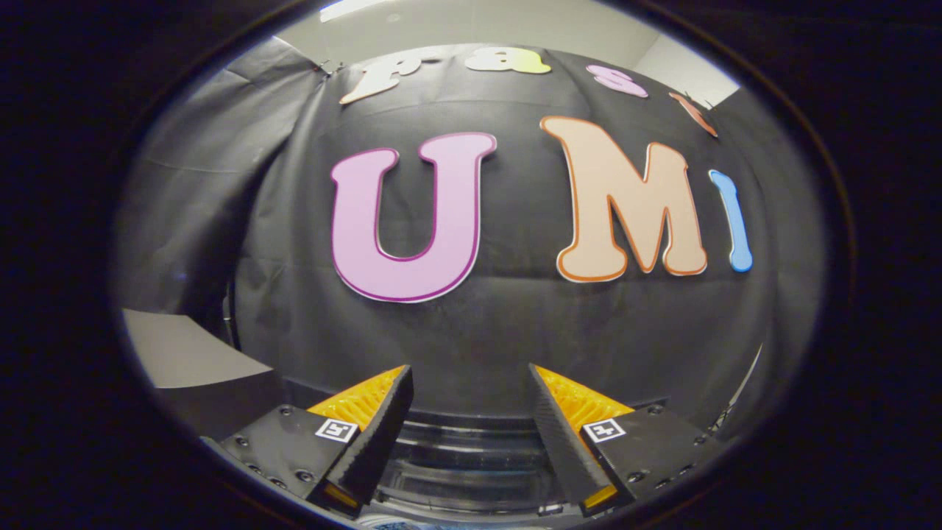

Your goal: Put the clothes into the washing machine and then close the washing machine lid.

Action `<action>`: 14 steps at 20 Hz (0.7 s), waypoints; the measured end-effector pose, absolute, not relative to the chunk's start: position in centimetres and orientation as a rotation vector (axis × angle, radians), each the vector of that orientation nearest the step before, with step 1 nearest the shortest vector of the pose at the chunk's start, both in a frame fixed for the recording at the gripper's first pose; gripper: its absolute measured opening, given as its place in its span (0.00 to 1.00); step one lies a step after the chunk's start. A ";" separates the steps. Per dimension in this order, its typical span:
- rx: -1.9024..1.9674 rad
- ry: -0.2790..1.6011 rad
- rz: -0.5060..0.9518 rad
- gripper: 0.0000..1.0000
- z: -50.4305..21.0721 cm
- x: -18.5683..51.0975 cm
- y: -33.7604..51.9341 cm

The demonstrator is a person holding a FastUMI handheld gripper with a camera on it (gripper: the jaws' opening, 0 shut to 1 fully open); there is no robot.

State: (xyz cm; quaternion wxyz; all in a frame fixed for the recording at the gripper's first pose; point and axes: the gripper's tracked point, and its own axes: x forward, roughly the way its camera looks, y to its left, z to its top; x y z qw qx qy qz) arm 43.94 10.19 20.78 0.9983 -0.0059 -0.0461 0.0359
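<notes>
Gripper [471, 401] held level, facing the booth wall [508, 331]. Jaws stand wide apart, with nothing between them and nothing touching either finger.

Washer [471, 456]: seen in the gap between the fingers and just below them, a dark glossy curved surface with pale reflected bands running across it. Cannot tell whether this is the lid or the open drum rim; too little of it shows. The gripper sits above the washer, fingertips pointing over it toward the wall.

Clothes: no garment that I can make out; a small pale patch at the washer's near edge, under the fingers, is too cut off to identify.

Surroundings, all relative to the washer:
- Wall of black cloth rises directly behind it, creased, hanging close.
- Left of it, a pale grey slanted panel [184, 353] with a dark face beneath; apart from the washer.
- Right of it, a thin pale strip [747, 383] at the cloth's edge.
- High above, a pale ceiling [471, 22].

Nothing stands between the fingers and the washer.
</notes>
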 end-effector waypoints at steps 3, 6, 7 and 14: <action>-0.006 -0.076 0.031 0.95 20.3 46.4 9.3; -0.037 0.000 0.012 0.95 18.4 47.5 8.7; -0.020 0.007 0.018 0.95 18.2 47.1 8.6; -0.006 0.051 0.044 0.96 18.0 44.2 8.5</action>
